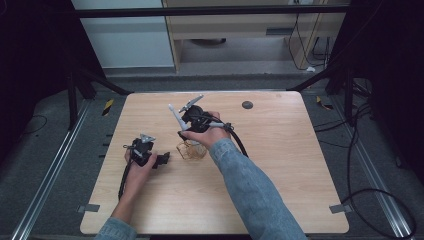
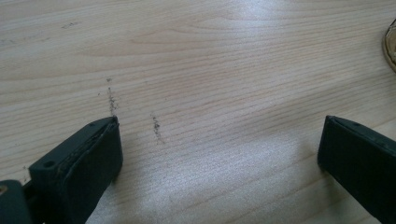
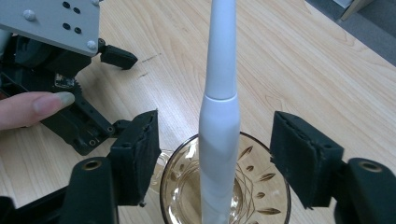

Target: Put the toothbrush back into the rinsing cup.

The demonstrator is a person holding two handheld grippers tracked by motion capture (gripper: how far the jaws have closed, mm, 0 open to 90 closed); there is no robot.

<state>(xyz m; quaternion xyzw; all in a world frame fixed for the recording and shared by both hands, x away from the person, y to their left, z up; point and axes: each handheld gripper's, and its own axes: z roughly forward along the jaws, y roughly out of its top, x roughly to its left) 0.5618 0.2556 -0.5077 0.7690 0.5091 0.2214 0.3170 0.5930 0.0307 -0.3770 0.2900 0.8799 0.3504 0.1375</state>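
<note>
Two open grippers: right gripper (image 3: 215, 154), jaws wide, straddles an upright white plastic wand (image 3: 220, 116) in an amber cut-glass cup (image 3: 261, 186); left gripper (image 2: 219, 158), wide, empty, at nine o'clock.

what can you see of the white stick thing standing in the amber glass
The white plastic toothbrush-like handle has a thick lower body and a slimmer, tapering upper shaft joined at a visible seam. Its lower end stands inside the amber cut-pattern glass cup on the wooden table, upright and leaning slightly. The right gripper has its jaws open on either side, not touching it. Its top is cut off.
</note>
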